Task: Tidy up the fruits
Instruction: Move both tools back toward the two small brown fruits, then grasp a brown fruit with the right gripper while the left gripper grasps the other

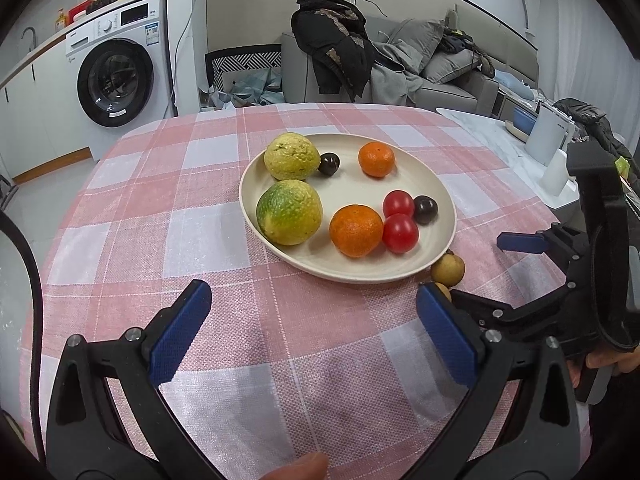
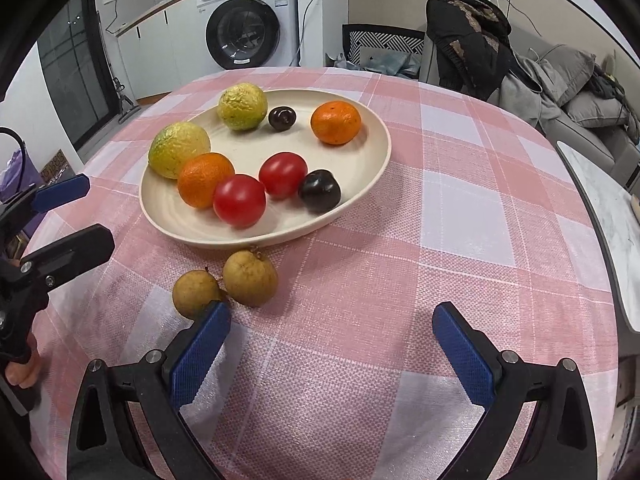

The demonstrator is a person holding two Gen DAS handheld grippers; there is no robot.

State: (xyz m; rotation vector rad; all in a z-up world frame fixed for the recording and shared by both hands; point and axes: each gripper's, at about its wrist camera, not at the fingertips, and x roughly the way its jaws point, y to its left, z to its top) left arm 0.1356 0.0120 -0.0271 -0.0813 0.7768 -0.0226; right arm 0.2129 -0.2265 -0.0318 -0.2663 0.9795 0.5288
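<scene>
Both grippers, left gripper (image 1: 312,332) and right gripper (image 2: 332,344), are hovering wide apart and empty, since two longans (image 2: 226,284) are sitting just off the plate (image 2: 168,216).

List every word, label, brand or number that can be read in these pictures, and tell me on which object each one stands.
None can be read with certainty.
Washing machine: its brand mark, panel print and blue sticker are too small and blurred.
White appliance at the table's far right: a dark mark, blurred.
Fruits, plate and tablecloth: no text.
</scene>
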